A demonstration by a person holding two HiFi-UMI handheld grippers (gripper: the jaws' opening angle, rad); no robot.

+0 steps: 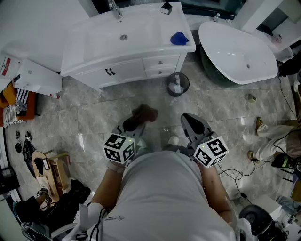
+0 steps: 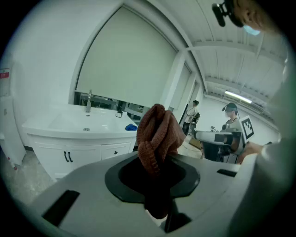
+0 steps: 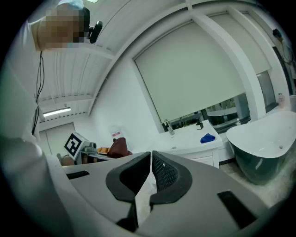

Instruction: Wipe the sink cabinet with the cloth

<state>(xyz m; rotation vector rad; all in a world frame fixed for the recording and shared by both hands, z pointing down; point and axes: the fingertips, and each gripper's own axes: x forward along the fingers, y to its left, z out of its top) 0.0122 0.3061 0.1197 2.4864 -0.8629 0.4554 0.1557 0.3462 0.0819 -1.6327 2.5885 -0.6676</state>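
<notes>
Close to the person's body, both grippers were held low over the marble floor [image 1: 94, 113], well short of the cabinet. The left gripper [image 1: 131, 124] had its jaws clamped on the brown cloth [image 2: 157, 134], which bunched upward out of the grip in a loose wad. Holding it by one end like that left a free mass of fabric to press against a surface. The right gripper [image 3: 150, 172] had its jaws brought together with nothing between them. It seemed to be simply carried along, free to steady or open something if needed. Both pointed forward toward the vanity, which suggests that the wiping had not begun and the approach came first. Further ahead on the floor stood a small round bin [image 1: 178, 84], just beside the cabinet's right end. Beyond it was the white sink cabinet [image 1: 123, 69], doors and drawers closed, its top carrying the basin, a faucet [image 1: 114, 8] and a small blue item [image 1: 179, 38] near the right edge. To the right, a white bathtub [image 1: 240, 54] stood close to the cabinet.
</notes>
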